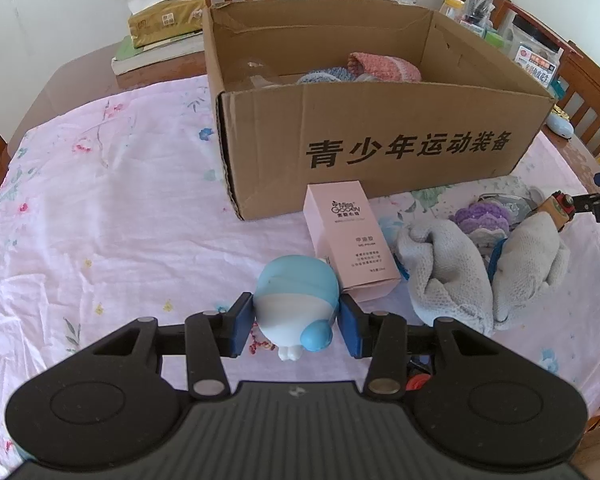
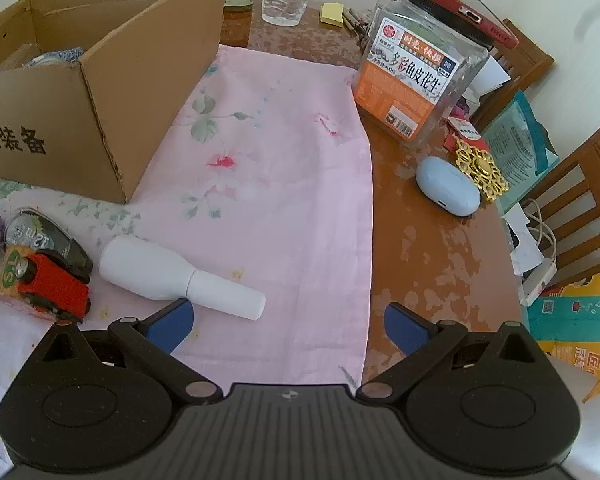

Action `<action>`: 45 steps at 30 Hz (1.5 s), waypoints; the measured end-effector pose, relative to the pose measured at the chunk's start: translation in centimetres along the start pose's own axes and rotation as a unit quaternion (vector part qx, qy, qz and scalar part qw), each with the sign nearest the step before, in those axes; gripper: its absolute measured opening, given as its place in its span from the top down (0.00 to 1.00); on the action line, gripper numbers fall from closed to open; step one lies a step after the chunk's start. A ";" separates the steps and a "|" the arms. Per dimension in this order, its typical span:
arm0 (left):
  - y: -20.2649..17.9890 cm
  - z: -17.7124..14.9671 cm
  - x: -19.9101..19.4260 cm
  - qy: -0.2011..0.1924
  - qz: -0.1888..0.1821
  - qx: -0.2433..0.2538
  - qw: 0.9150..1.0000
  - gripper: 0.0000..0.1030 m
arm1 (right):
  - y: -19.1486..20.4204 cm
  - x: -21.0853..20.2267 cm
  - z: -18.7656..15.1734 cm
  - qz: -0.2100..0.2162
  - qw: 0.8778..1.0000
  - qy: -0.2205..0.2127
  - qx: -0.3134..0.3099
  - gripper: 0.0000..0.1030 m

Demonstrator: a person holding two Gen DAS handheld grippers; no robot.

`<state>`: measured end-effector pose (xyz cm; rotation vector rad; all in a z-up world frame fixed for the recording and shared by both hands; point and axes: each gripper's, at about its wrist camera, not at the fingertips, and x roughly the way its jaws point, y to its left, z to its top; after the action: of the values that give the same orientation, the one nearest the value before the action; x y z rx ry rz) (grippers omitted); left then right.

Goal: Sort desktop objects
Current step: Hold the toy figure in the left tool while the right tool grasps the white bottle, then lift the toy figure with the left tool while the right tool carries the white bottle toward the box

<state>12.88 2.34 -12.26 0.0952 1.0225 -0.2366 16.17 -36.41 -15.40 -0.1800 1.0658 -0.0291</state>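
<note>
Between my left pads I'm seeing a smooth, matt toy [image 1: 296, 292]; ahead, creased cloth [image 1: 120, 208] and rough corrugated cardboard box [image 1: 380, 128].

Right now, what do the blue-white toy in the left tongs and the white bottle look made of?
Blue-white toy: looks like smooth matte plastic or vinyl, with soft even shading and no glare; which one is unclear. White bottle, lying on the cloth: probably opaque matte plastic, uniform white with no reflections.
</note>
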 end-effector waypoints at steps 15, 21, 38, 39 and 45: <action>-0.1 0.2 0.3 0.005 -0.009 0.006 1.000 0.57 | 0.6 -0.1 1.4 0.115 0.987 -0.001 0.111 0.00; 0.0 0.0 0.3 0.006 -0.012 0.003 1.000 0.57 | 1.9 0.8 2.4 0.107 0.991 0.015 0.082 0.00; 0.0 0.4 -0.7 -0.006 -0.017 0.007 1.000 0.59 | 2.3 0.4 2.7 0.111 0.992 0.022 0.059 0.05; 0.0 0.4 -0.9 -0.008 -0.018 0.008 1.000 0.59 | 2.3 0.1 2.8 0.112 0.992 0.020 0.057 0.05; -0.4 1.0 -2.0 -0.020 -0.023 0.014 0.999 0.59 | 2.0 -1.8 3.5 0.117 0.992 0.003 0.043 0.05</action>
<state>12.58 2.03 -10.01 0.0919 0.9824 -0.2930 18.24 -33.78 -12.56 0.0227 1.0845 0.1355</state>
